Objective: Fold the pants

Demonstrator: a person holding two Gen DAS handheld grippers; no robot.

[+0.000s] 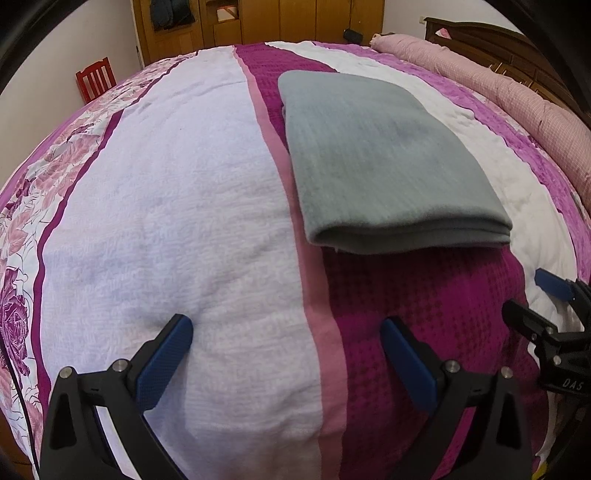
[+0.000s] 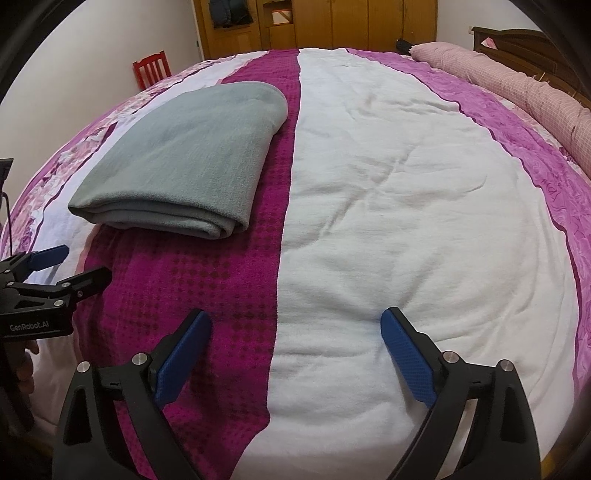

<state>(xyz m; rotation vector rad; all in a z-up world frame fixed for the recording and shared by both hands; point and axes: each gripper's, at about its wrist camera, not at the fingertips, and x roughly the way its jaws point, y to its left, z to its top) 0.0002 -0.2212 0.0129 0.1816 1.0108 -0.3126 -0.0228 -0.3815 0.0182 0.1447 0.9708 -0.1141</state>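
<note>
The left gripper [image 1: 286, 354] hangs with its blue-padded jaws spread wide and nothing between them, over the boundary of the white and magenta stripes. The right gripper [image 2: 295, 350] is likewise spread and empty, over the magenta and white quilted bedspread [image 2: 388, 229]. Ahead of both, well clear of the pads, lies the grey fleece pants [image 1: 384, 162], folded into a thick flat rectangle on the magenta stripe. Its long axis runs away from the grippers toward the far wooden wardrobe [image 1: 258, 18]; its folded, layered edge faces them. It sits between the two hands, forward-right of the left and forward-left of the right, roughly equally near. The folding looks essentially done
</note>
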